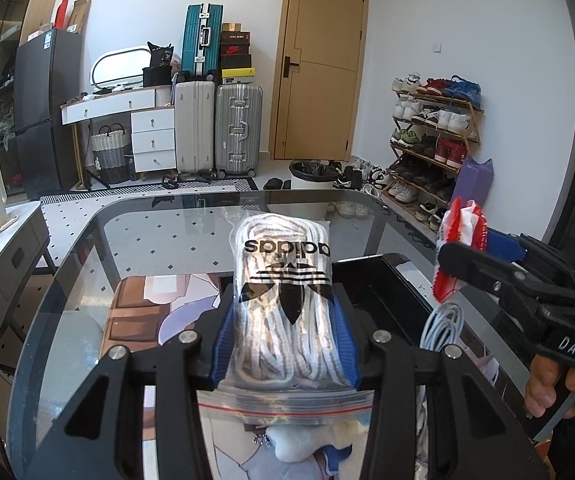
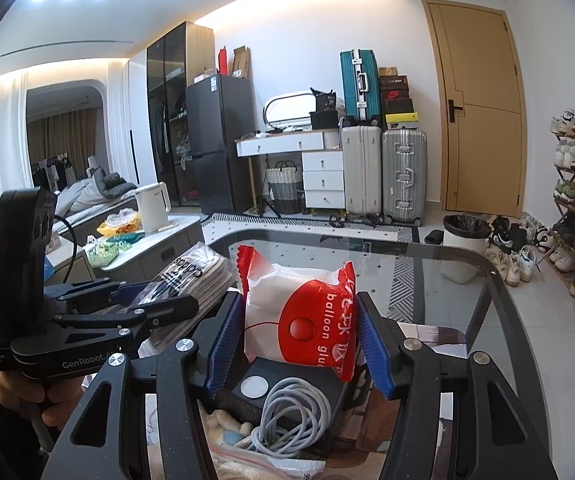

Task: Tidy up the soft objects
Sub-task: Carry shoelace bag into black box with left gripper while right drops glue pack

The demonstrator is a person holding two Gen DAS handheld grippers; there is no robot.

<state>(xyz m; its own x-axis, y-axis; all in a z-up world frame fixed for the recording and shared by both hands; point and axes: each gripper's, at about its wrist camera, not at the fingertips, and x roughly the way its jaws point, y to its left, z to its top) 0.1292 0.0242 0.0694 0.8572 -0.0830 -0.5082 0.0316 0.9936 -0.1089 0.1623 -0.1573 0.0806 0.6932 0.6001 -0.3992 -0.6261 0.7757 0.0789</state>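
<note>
Two grippers are up over the glass bench (image 1: 87,240), each with its jaws clamped on a packet. Both packets' lower ends are hidden behind the jaws. The left gripper (image 1: 287,344) holds a clear zip bag of white laces (image 1: 283,280) printed with a black Adidas trefoil. The right gripper (image 2: 295,340) holds a red-and-white balloon glue packet (image 2: 299,320). Below them lie a black tray (image 1: 383,292), a coiled grey cable (image 2: 295,416) and a half-hidden plush toy (image 1: 307,440).
</note>
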